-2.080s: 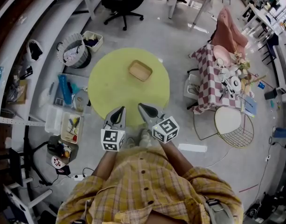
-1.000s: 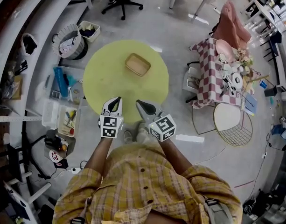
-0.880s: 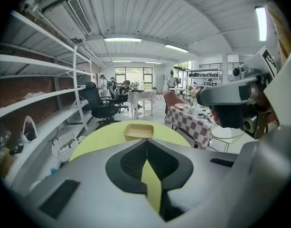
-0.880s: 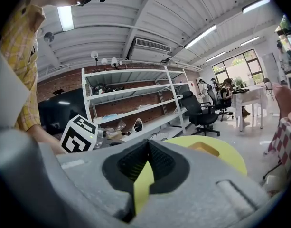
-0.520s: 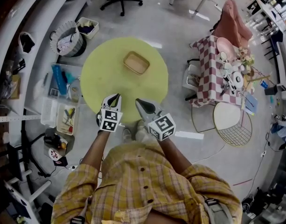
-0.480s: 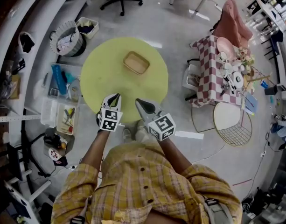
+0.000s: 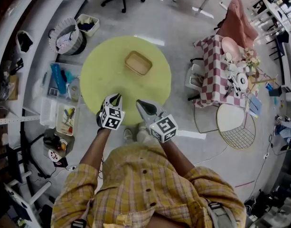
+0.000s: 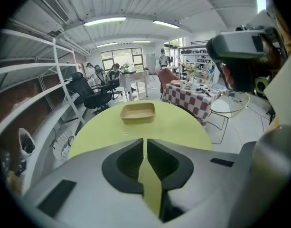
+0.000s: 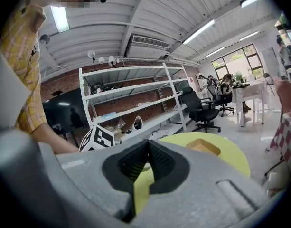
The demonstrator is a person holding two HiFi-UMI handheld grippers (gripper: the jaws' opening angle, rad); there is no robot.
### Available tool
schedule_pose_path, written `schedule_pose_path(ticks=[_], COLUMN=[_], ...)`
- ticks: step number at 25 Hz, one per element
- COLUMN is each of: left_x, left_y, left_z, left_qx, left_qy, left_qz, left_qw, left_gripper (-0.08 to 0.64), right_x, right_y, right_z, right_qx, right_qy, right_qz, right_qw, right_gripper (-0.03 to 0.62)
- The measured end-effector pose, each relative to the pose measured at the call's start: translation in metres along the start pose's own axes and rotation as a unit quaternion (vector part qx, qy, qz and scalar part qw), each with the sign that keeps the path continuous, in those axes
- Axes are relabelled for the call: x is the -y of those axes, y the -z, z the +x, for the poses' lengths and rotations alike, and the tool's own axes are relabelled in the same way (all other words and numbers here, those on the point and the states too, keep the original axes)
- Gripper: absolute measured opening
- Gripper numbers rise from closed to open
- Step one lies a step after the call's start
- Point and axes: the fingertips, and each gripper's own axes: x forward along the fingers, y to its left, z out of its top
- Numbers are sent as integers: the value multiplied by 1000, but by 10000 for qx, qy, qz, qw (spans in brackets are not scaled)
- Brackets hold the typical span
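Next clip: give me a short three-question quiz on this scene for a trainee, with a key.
1. True or false: the left tool and the right tool both have their jaws together, with nothing between them.
2. What lies on the round yellow table? A) a tan tray B) a laptop C) a mug
3. Fill in: the table with the checked cloth stands on the person's ___ side of the round yellow table.
Key: 1 true; 2 A; 3 right.
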Motion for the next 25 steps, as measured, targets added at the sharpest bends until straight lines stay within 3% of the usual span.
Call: schedule_pose_path(ticks=[15, 25], left_x=[-3, -4], left_y=[37, 58], left_z=[41, 64], left_qx=[-884, -1258], left_qy=[271, 431], left_qz=[787, 895], left_qw=[9926, 9871], left_gripper=[51, 51], right_x=[7, 9], right_y=[5, 7], right_z=[14, 15], right_qx=[-91, -151], right_qy=[-59, 4], right_qz=[16, -59], right_qw=[9999, 9999], right_gripper=[-3, -3])
